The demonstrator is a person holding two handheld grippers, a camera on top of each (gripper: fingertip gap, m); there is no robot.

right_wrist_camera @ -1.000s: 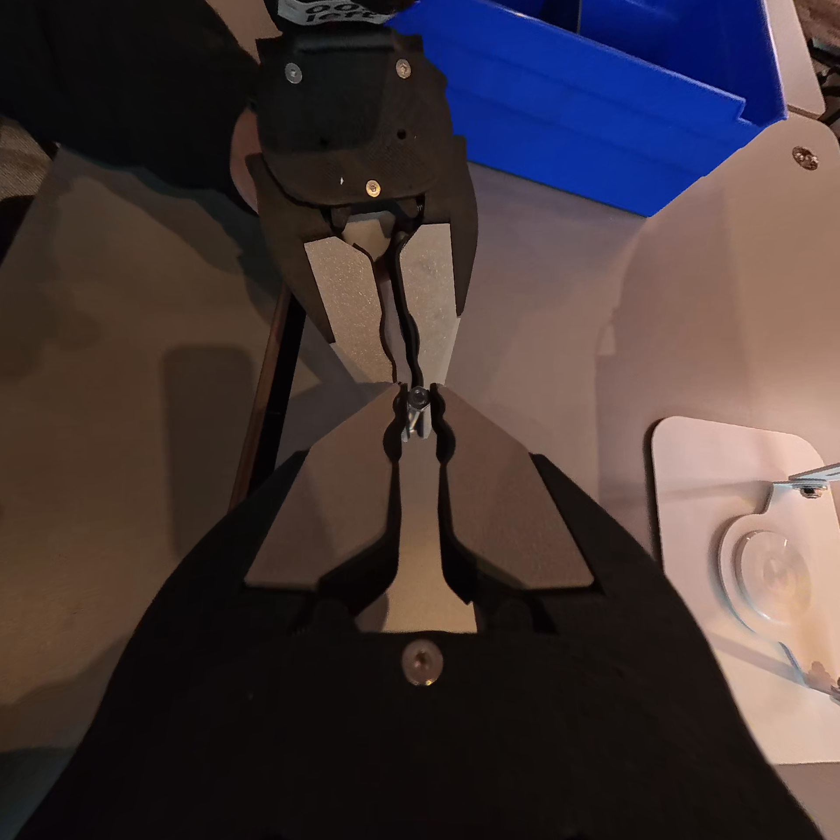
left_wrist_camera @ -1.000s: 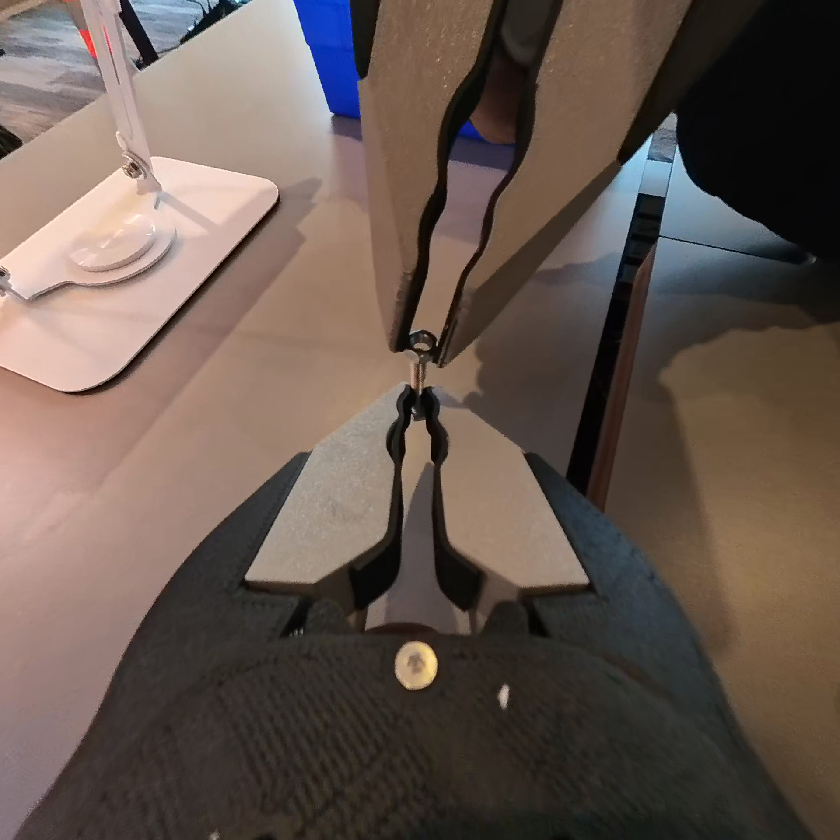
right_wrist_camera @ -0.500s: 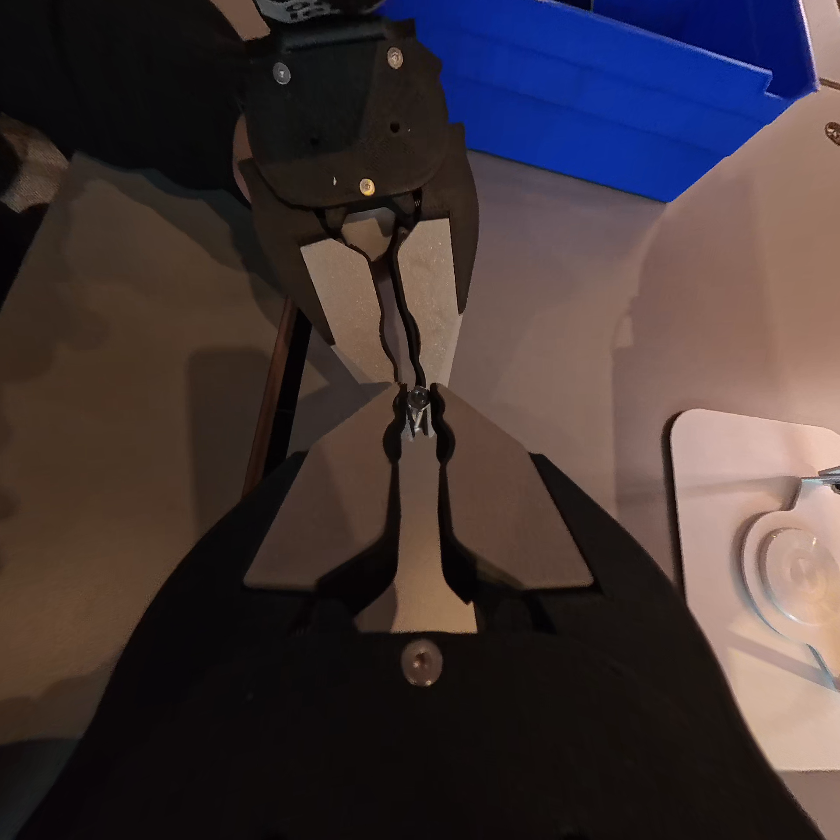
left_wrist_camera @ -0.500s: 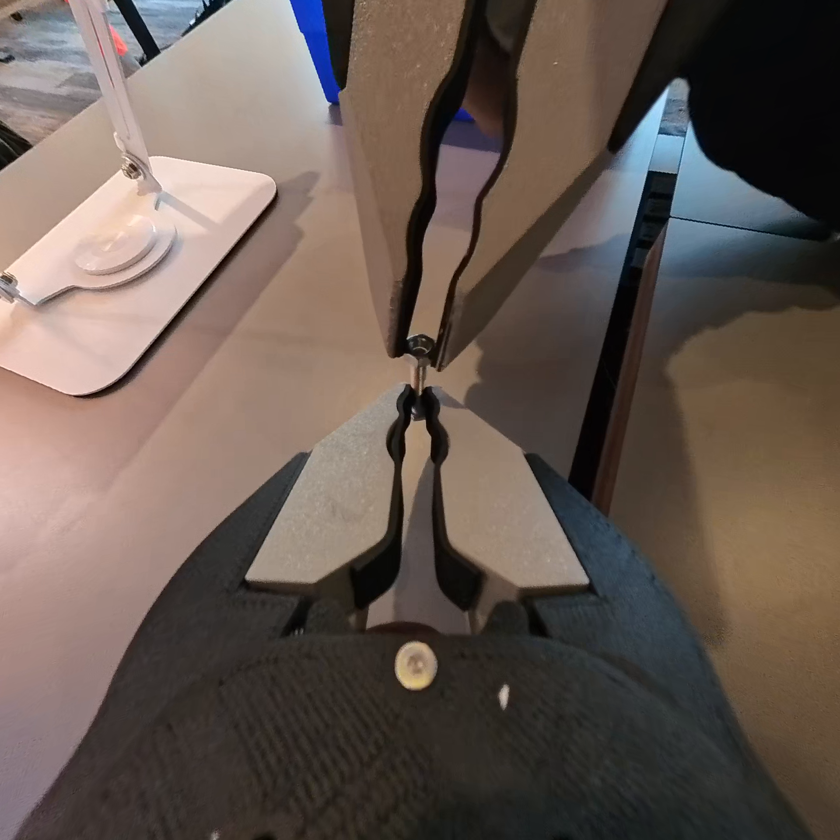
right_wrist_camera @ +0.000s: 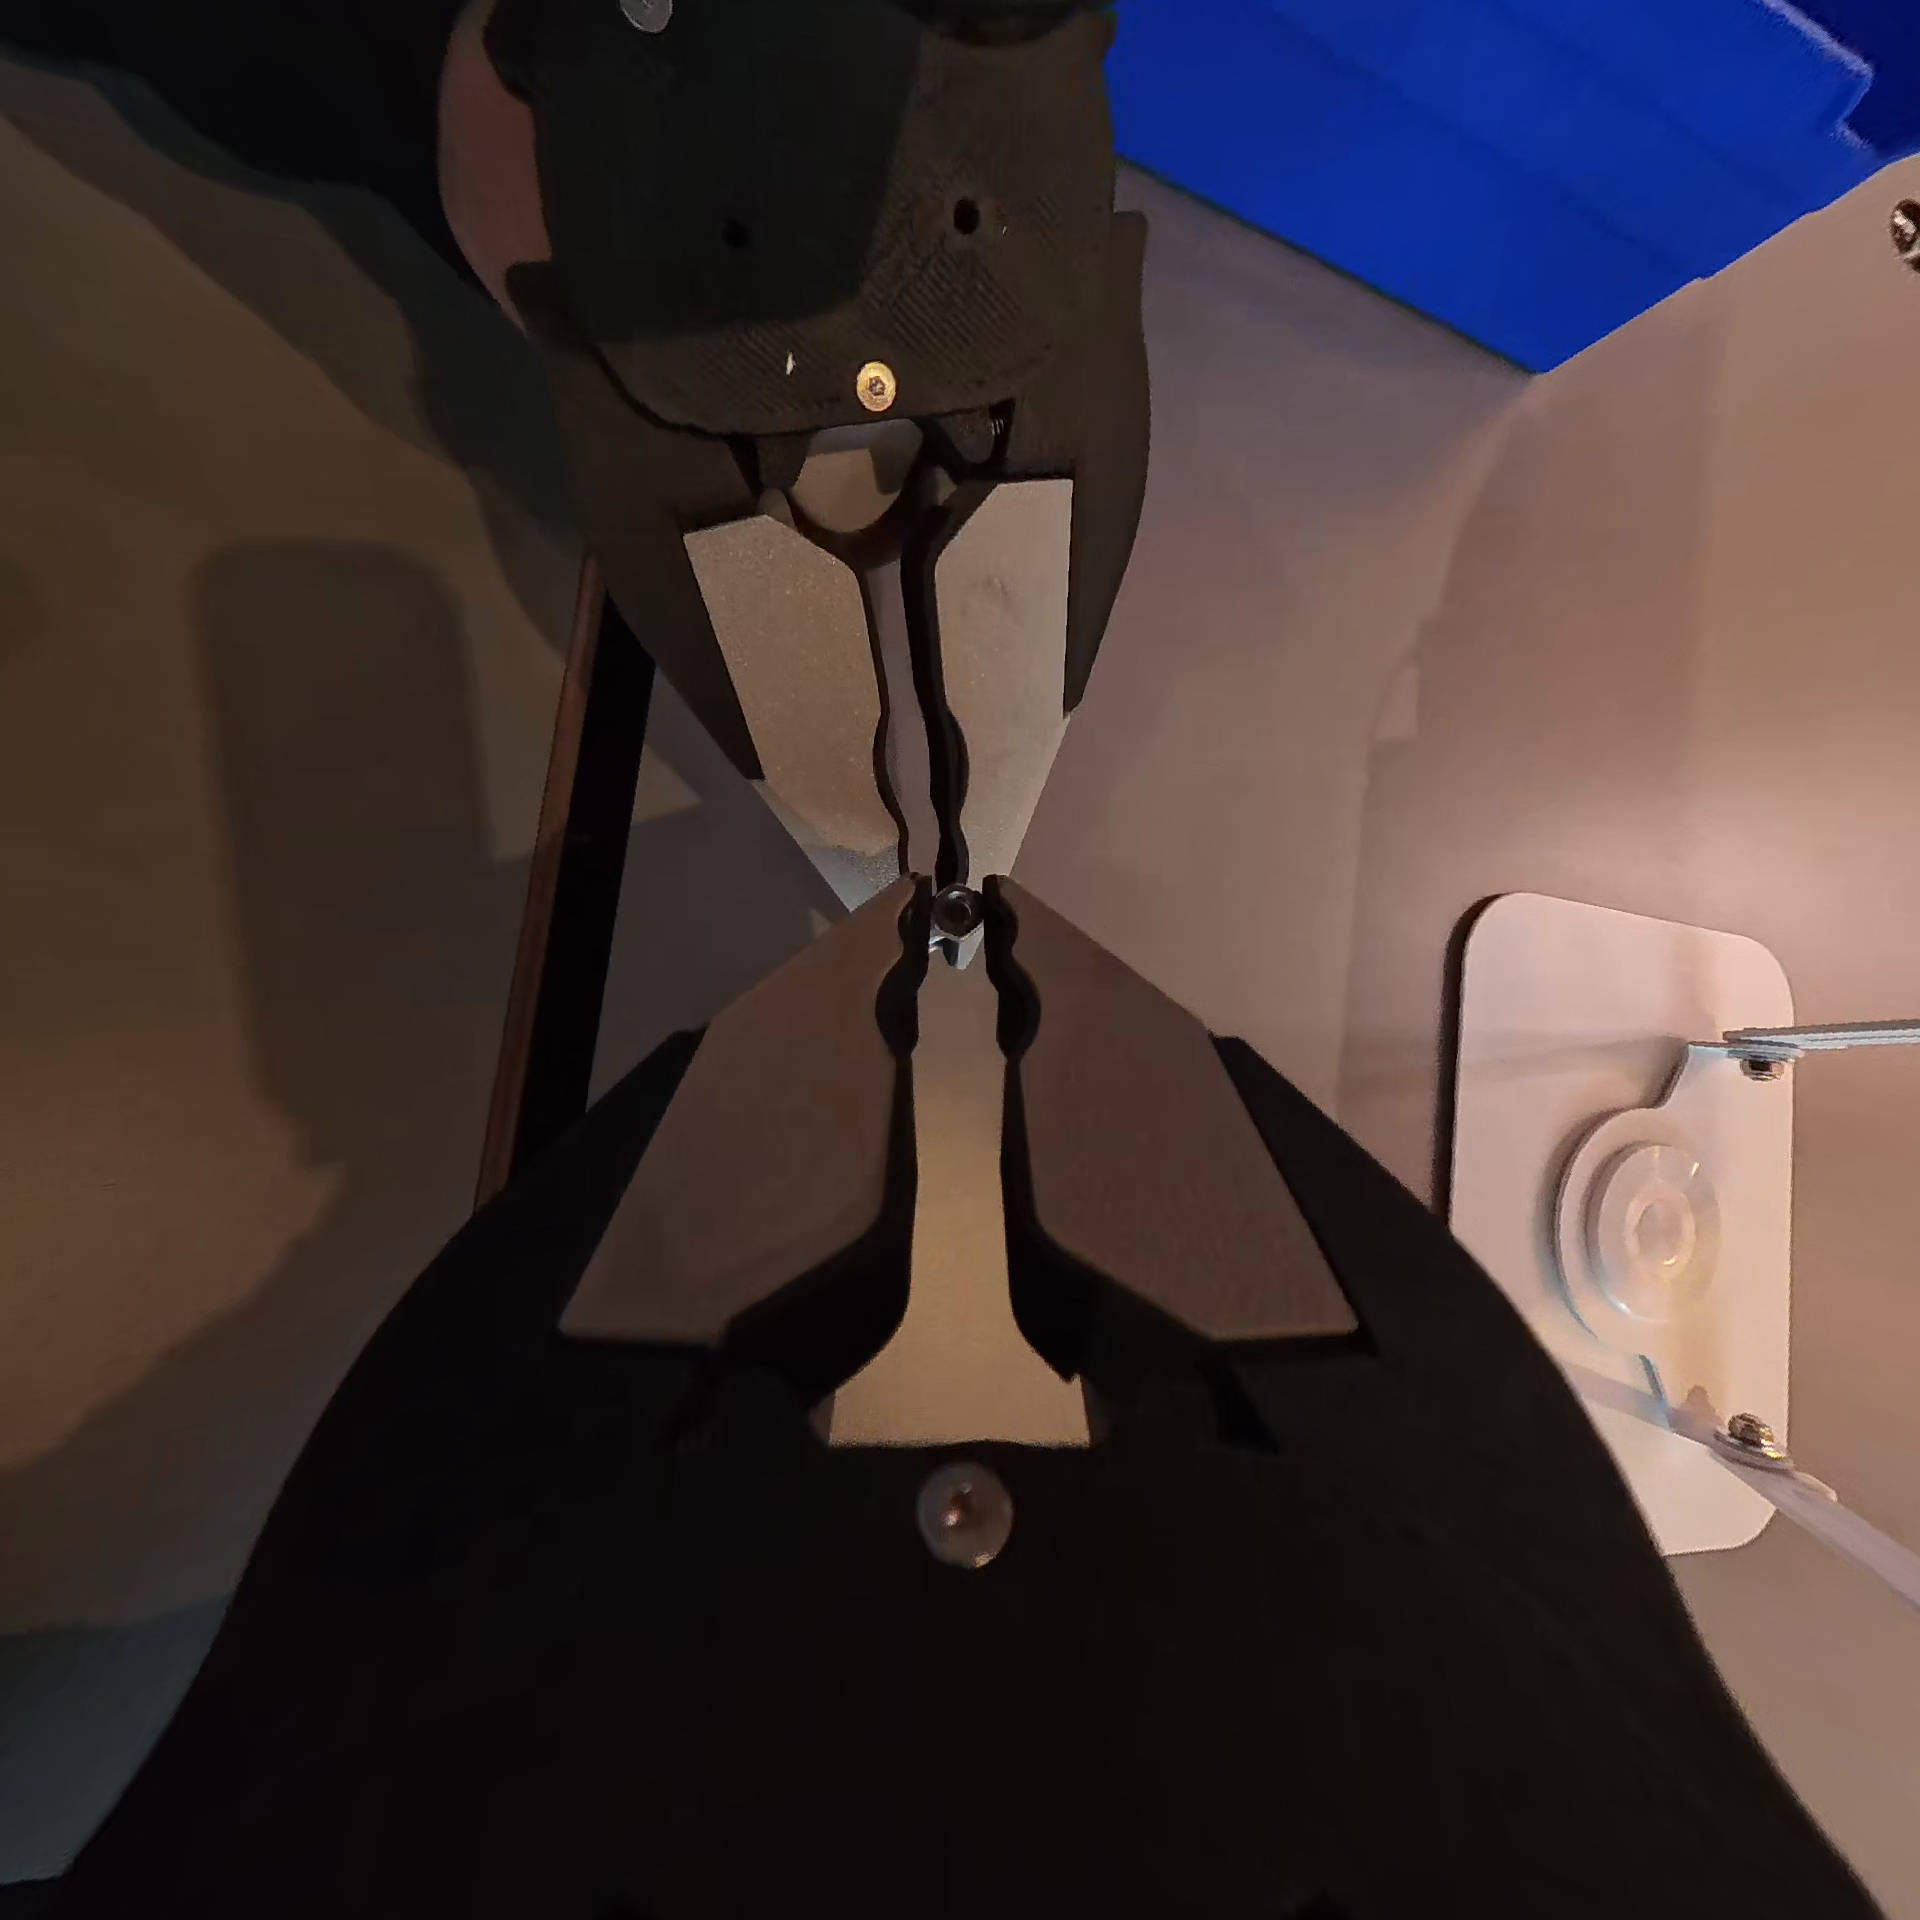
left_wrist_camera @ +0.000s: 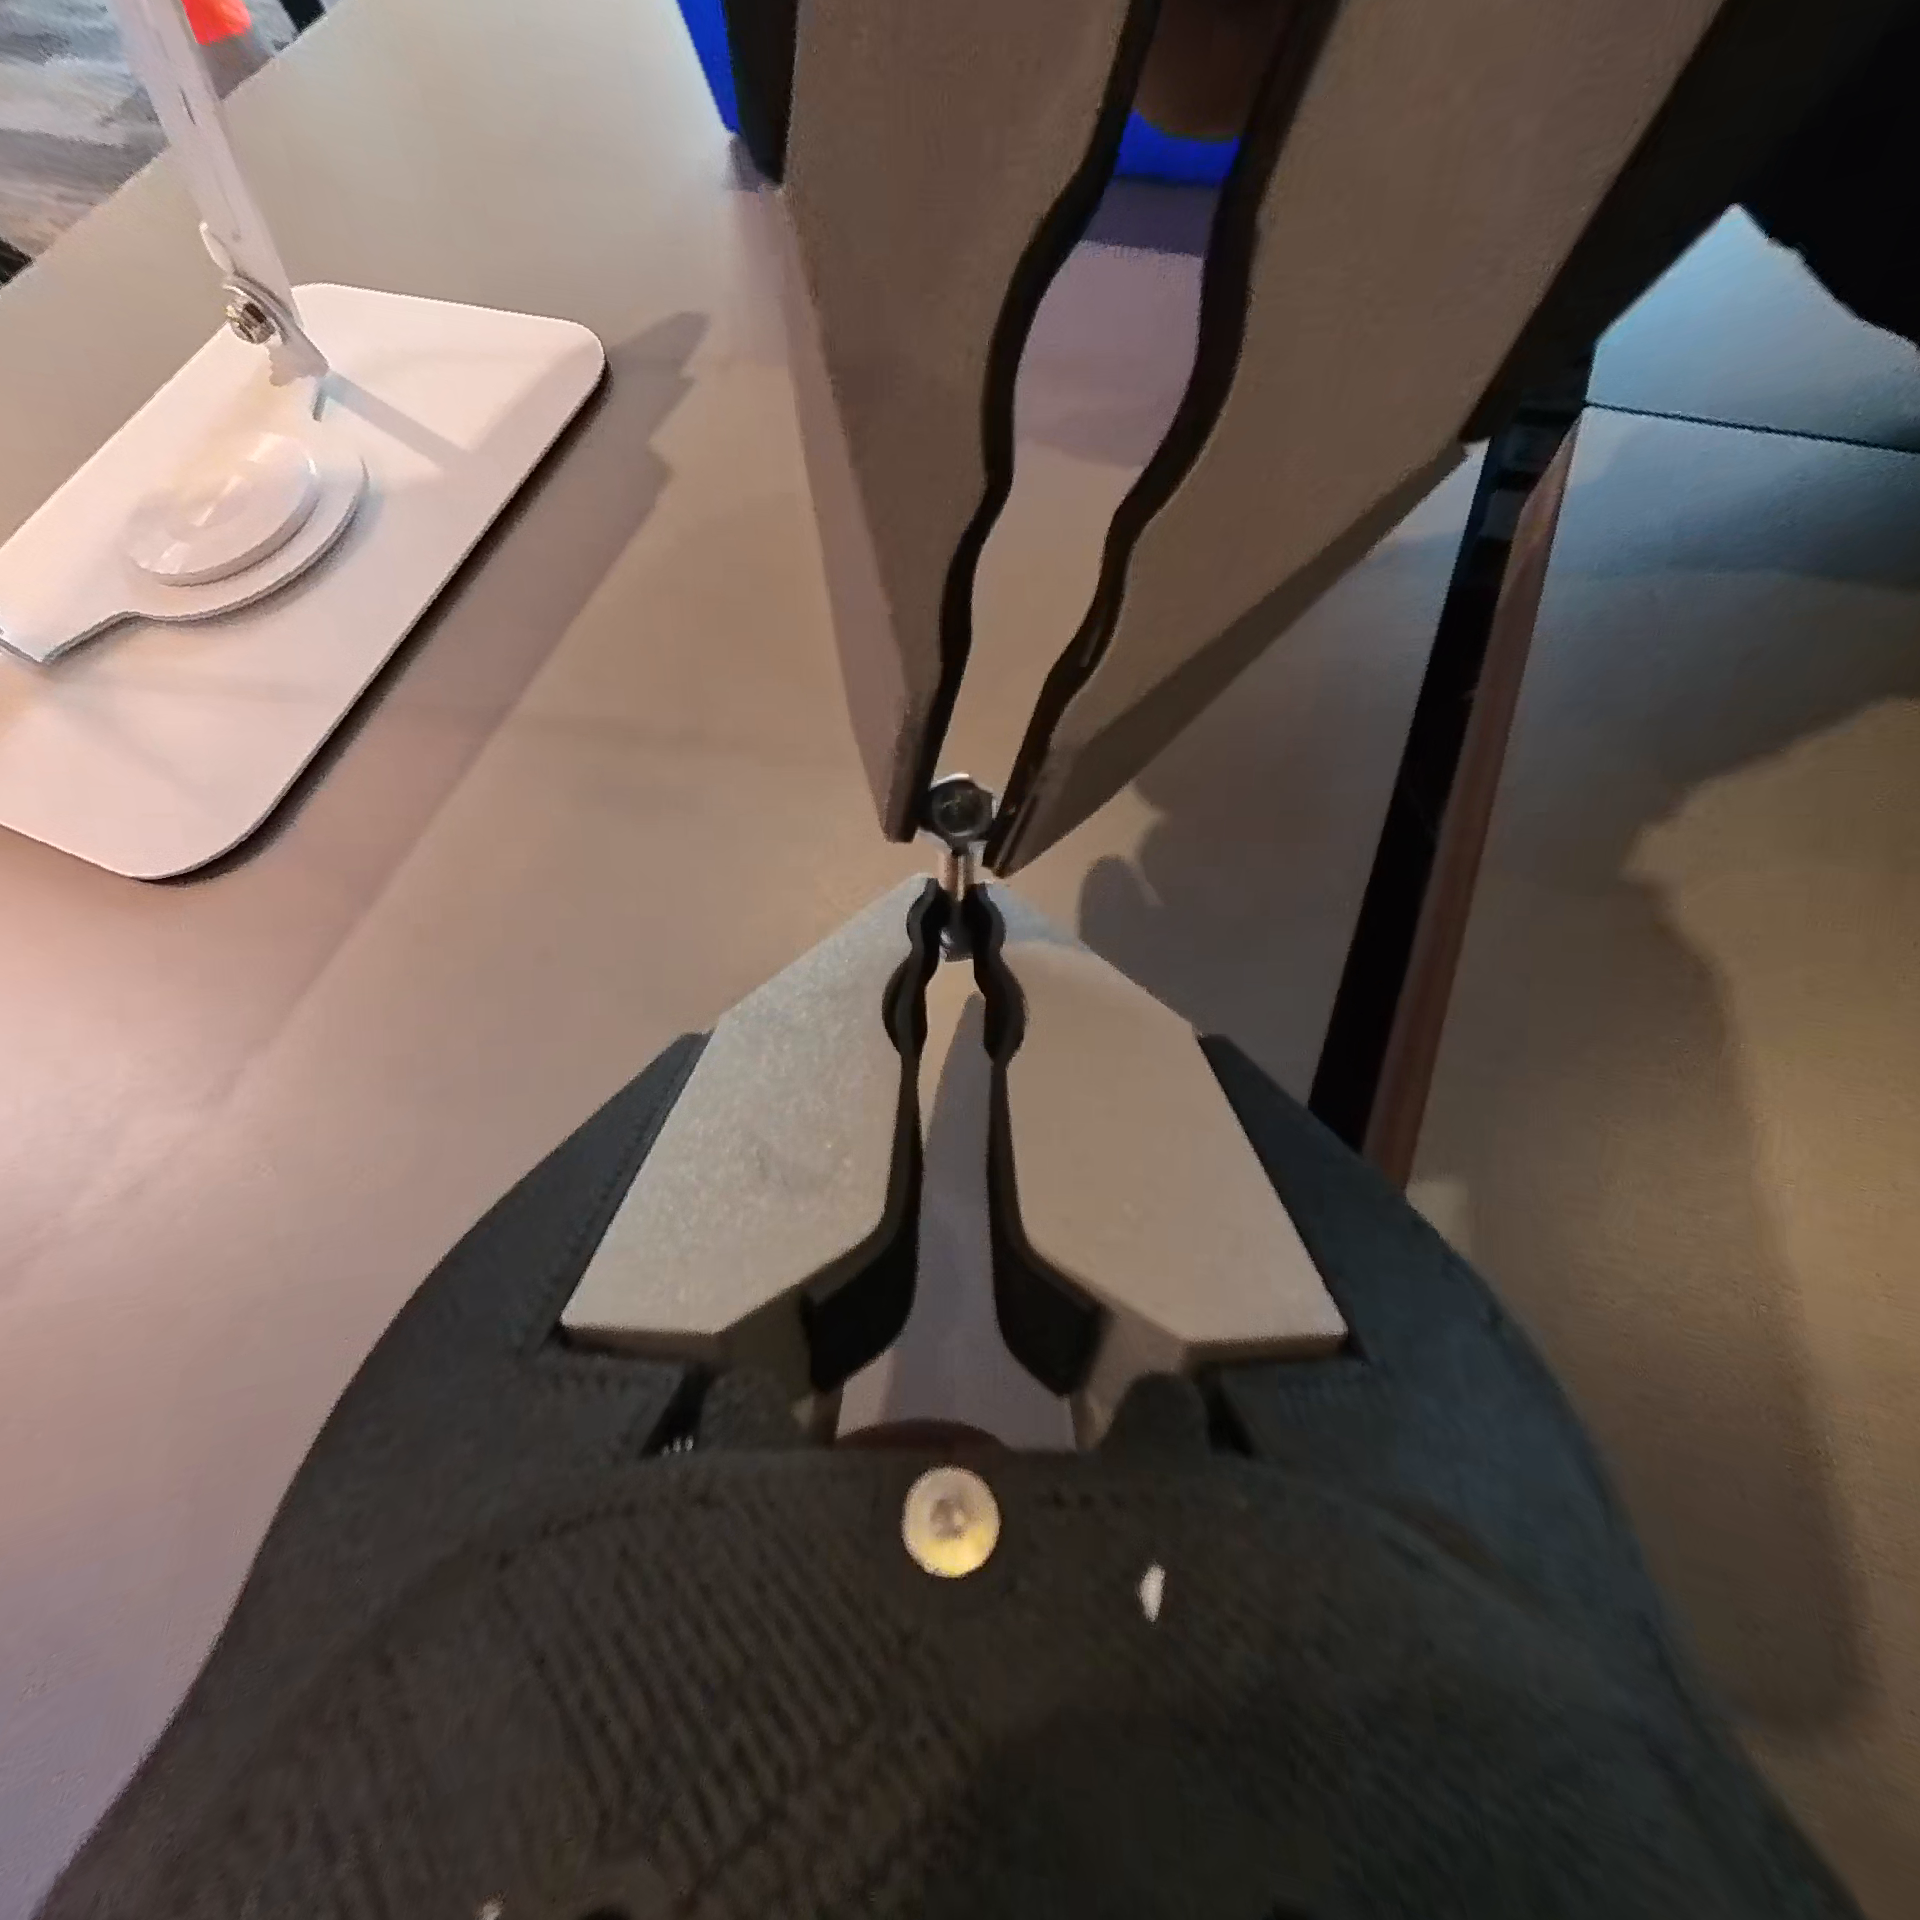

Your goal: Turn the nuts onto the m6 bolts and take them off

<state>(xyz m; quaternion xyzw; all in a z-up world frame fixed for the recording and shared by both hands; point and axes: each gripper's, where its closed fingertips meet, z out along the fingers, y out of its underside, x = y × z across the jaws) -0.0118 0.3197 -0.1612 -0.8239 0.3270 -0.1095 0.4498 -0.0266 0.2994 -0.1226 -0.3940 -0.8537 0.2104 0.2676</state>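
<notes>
Left gripper (left_wrist_camera: 954,920) pinched on small silver M6 bolt (left_wrist_camera: 952,871), shank pointing forward, above grey table (left_wrist_camera: 520,935). Right gripper (left_wrist_camera: 961,826) clamps silver hex nut (right_wrist_camera: 956,920) at bolt tip. Advice: keep axes collinear, light push, small twists, avoid cross-threading.

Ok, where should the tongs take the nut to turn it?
Across two opposite flats of the nut, coming end-on from the side away from the bolt: the flats are parallel faces, and the shaft fills the other end. The right tongs hold it that way.
</notes>
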